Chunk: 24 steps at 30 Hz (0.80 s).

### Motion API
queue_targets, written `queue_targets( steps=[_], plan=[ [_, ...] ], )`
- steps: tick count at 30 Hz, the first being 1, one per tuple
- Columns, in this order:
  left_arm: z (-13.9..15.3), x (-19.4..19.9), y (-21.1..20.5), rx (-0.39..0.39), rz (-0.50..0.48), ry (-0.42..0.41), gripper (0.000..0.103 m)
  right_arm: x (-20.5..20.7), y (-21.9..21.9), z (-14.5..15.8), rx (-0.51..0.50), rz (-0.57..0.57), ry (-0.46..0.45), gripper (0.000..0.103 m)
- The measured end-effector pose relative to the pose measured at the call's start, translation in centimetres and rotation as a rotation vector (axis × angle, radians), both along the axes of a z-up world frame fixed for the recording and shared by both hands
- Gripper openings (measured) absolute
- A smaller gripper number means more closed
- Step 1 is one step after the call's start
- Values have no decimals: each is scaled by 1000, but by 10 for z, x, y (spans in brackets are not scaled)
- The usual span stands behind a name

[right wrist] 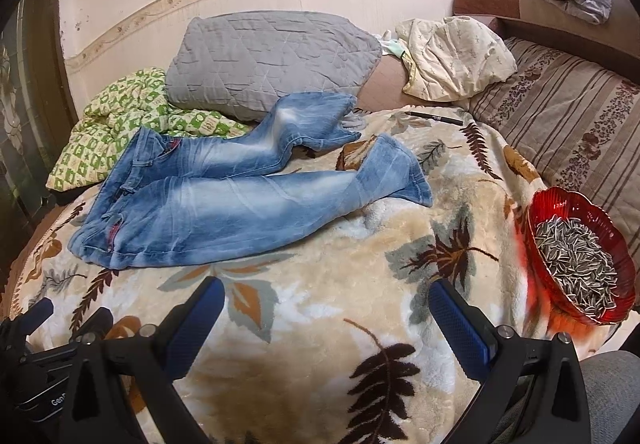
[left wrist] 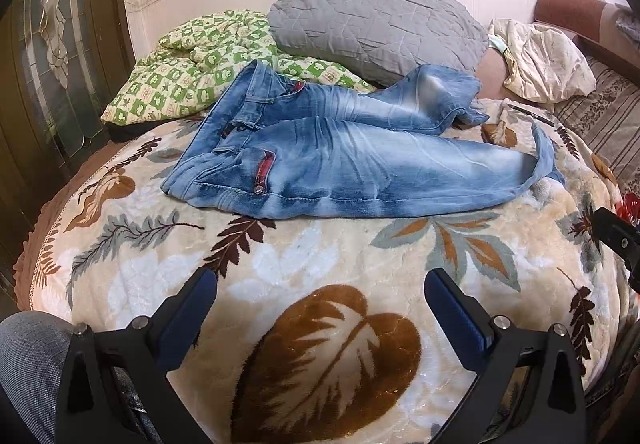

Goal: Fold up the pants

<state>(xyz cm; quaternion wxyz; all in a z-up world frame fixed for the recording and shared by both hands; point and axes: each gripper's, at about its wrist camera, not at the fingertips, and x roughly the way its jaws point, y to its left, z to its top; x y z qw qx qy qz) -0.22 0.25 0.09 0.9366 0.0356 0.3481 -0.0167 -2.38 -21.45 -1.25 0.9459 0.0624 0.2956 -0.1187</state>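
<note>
Nothing folded yet: both your left gripper (left wrist: 320,284) and right gripper (right wrist: 326,294) hang released, short of the jeans (left wrist: 340,160); straighten their legs first

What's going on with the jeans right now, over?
Left gripper and right gripper: jaws open, empty, short of the cloth. Jeans unfolded on the blanket, legs splayed. Pen near far cuff; seed bowl at right edge.

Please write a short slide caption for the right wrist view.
Open right tongs above leaf-print blanket; unfolded blue jeans ahead, red bowl of sunflower seeds at right.
</note>
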Motion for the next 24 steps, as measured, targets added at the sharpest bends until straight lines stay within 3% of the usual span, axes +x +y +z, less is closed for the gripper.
queue_targets(
  steps=[5, 13, 24],
  plan=[
    [0, -2, 1, 8, 0, 10, 103, 1, 0, 0, 29, 13, -8, 103],
    [-3, 2, -2, 34, 1, 48, 103, 3, 2, -2, -25, 9, 36, 103],
    [-4, 2, -3, 16, 1, 30, 103, 1, 3, -3, -25, 13, -14, 103]
  ],
)
